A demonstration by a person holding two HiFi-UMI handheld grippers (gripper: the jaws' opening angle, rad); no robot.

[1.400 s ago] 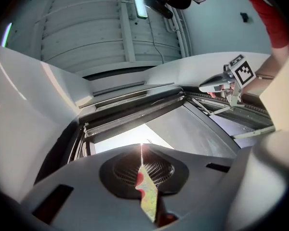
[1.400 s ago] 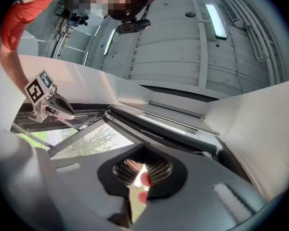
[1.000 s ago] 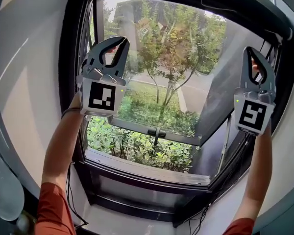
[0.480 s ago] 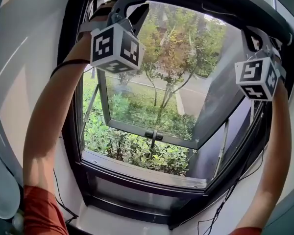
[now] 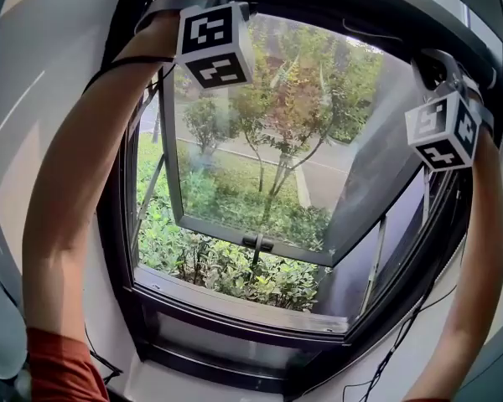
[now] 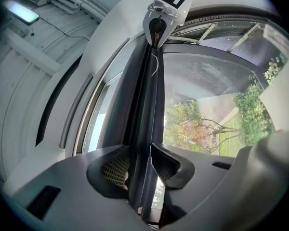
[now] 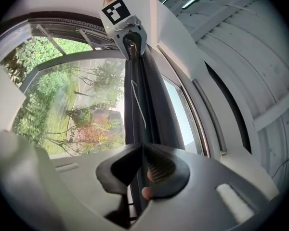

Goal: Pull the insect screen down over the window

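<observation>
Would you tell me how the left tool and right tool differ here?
The left tool has its jaws apart, just opened, with the dark bar between them; the right tool has its jaws nearly together, only beginning to open, with nothing plainly between them. In the head view, the left tool sits higher than the right tool. Both are raised to the top of the window and point along that bar.

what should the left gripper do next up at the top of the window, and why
Probably close the left gripper on the dark screen bar: its jaws have just been opening and stand apart with the bar between them, not yet gripping it.
</observation>
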